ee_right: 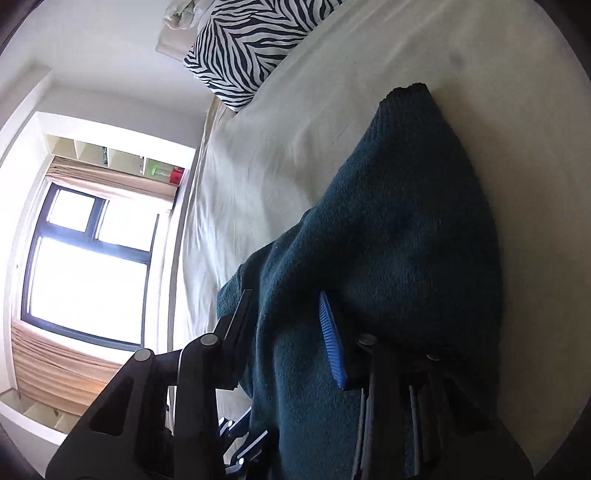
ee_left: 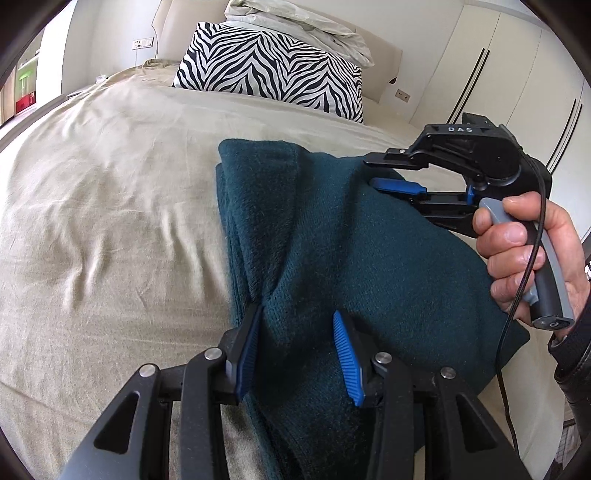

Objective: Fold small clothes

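A dark teal knit garment [ee_left: 351, 258] lies folded on the beige bed sheet [ee_left: 110, 206]; it also fills the right wrist view [ee_right: 399, 229]. My left gripper [ee_left: 299, 332] is open at the garment's near edge, with cloth between its blue pads [ee_left: 347, 362]. My right gripper [ee_left: 388, 173], held in a hand, reaches in from the right at the garment's far right edge. Its jaws stand apart with cloth between them. In its own view the right gripper [ee_right: 288, 332] is open, with teal cloth draped between and over the fingers.
A zebra-print pillow [ee_left: 273, 70] lies at the head of the bed with a crumpled pale duvet [ee_left: 303, 26] behind it. White wardrobe doors [ee_left: 498, 85] stand to the right. A bright window with a beige blind [ee_right: 85, 258] is beyond the bed.
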`<state>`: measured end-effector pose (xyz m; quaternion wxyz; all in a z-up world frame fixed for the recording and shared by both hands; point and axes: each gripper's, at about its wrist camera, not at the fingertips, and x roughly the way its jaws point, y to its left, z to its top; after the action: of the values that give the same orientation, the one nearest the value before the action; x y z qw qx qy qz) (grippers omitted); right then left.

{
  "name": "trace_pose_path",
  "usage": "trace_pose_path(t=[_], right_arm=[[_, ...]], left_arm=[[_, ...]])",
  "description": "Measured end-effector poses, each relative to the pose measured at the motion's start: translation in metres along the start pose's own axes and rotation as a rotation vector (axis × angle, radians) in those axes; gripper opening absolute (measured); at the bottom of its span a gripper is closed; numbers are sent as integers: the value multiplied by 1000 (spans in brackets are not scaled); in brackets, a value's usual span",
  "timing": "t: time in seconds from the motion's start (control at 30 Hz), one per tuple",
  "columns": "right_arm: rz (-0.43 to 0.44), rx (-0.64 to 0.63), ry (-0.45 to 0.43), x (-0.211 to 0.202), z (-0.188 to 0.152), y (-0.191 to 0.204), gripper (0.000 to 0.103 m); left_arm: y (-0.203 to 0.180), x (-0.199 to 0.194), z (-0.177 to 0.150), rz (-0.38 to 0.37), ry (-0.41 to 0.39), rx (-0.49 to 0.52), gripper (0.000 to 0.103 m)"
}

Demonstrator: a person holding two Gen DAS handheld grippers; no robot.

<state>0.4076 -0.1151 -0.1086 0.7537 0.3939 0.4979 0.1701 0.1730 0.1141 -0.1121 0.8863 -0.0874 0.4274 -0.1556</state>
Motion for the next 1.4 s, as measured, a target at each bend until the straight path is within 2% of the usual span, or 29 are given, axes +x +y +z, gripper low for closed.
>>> trace_pose_path(t=[0.03, 0.07, 0.13, 0.2, 0.27, 0.3, 0.33, 0.37, 0.4, 0.47, 0.53, 0.7, 0.77, 0.8, 0.9, 1.1, 1.2, 1.4], right_arm=[[-49, 6, -10, 3, 5, -4, 0], [-77, 18, -10, 5, 8, -8, 0], [-60, 48, -7, 3, 11, -11, 0], [-78, 52, -31, -10, 10, -5, 2], [2, 39, -30, -17, 3, 13, 11], [39, 10, -9, -15, 0, 28, 22], [48, -27, 15, -11, -5, 44, 37], [45, -61, 39, -4, -10, 59, 47], [46, -90, 64, 8, -16, 73, 52], [30, -96, 112, 33, -22, 80, 52], [-17, -76, 107, 50, -22, 72, 48], [-23, -9, 71, 41, -12, 60, 33], [-25, -51, 45, 22, -16, 64, 36], [-6, -58, 44, 11, -21, 65, 41], [97, -68, 84, -22, -48, 58, 43], [144, -79, 112, -75, -121, 1, 43], [151, -100, 78, -95, -150, -18, 43], [210, -65, 52, -118, -180, -49, 43]], left_arm=[[0, 0, 0, -5, 2, -3, 43], [1, 0, 0, -10, 2, -5, 43], [1, 0, 0, -14, 2, -7, 43], [2, 0, 0, -20, 3, -14, 43], [5, 0, 0, -32, 3, -26, 43], [5, 1, 1, -34, 3, -28, 43], [6, 1, 2, -35, 3, -28, 43], [6, 1, 1, -37, 3, -29, 43], [7, 1, 2, -38, 5, -30, 43], [7, 2, 3, -41, 6, -33, 43], [8, 3, 4, -43, 9, -36, 43], [9, 3, 4, -48, 9, -39, 43], [9, 3, 4, -50, 10, -41, 43], [10, 3, 4, -50, 10, -41, 43], [10, 3, 5, -49, 11, -39, 43], [8, 5, 5, -42, 12, -32, 43], [7, 6, 5, -35, 12, -26, 43], [6, 6, 5, -37, 12, -27, 43]])
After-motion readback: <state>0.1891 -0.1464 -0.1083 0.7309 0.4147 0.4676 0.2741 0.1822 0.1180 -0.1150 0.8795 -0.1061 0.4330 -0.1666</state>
